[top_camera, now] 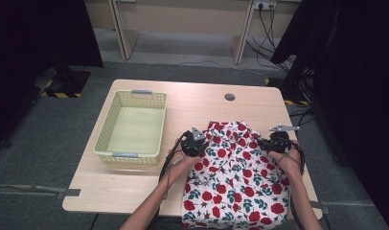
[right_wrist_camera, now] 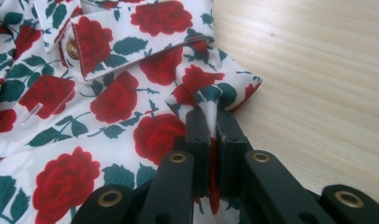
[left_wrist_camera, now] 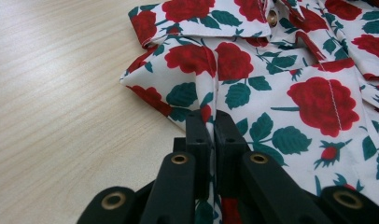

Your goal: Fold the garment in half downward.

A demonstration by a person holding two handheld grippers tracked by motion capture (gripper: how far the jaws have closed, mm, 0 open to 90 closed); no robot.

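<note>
The rose-print shirt [top_camera: 235,177] lies flat on the table [top_camera: 135,184], collar end away from the person, hem end hanging toward the near edge. Its long axis runs from the person outward. The landmark for all places below is the shirt's collar [top_camera: 228,128].

Left gripper [top_camera: 194,143]: sits at the shoulder just left of the collar. In the left gripper view its jaws are pressed together on a raised pinch of the shirt's fabric [left_wrist_camera: 211,100], the fold standing up between them.

Right gripper [top_camera: 274,141]: sits at the shoulder just right of the collar, about level with the left one. In the right gripper view its jaws are likewise clamped on a pinch of fabric [right_wrist_camera: 211,100] at the shoulder corner.

Governing relation: both grips lie on one line across the shirt, square to its long axis, with the whole body of the garment trailing back toward the person. Neither hand is the nearer; the hold is symmetrical.

The green basket [top_camera: 108,143] stands well to the left of the collar, on the left gripper's side.

Judgement: a lift or fold from here should move both hands together, or the shirt will skew.
</note>
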